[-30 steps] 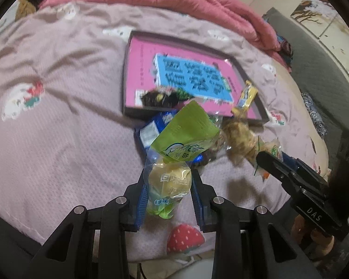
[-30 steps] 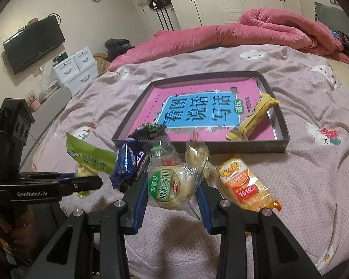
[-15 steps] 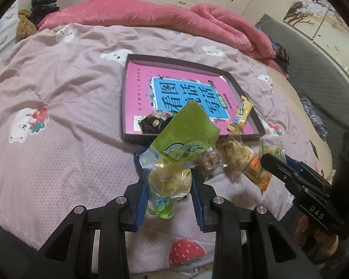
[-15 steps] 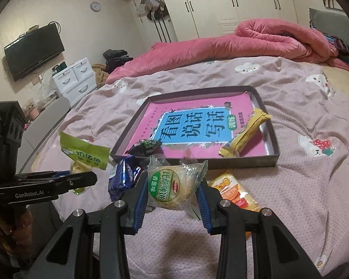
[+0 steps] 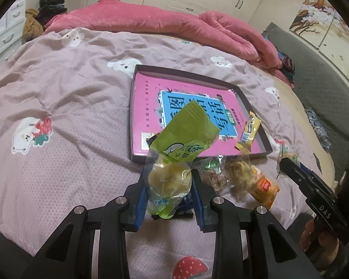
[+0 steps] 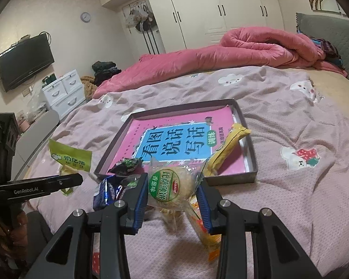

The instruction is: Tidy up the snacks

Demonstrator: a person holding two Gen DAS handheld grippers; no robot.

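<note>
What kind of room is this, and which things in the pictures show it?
Most likely a bedroom in a home. The snacks lie on a bed with a pink printed sheet, a rumpled pink quilt lies behind them, and tall white wardrobes line the far wall. A wall-mounted television fits that too.

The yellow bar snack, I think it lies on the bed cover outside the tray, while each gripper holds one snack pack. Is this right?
Not quite. The yellow bar snack lies inside the tray, leaning on its right wall, not on the bed cover; the right wrist view shows it. The rest holds: the left gripper holds the green-topped pack, and the right gripper holds the round cake pack.
</note>
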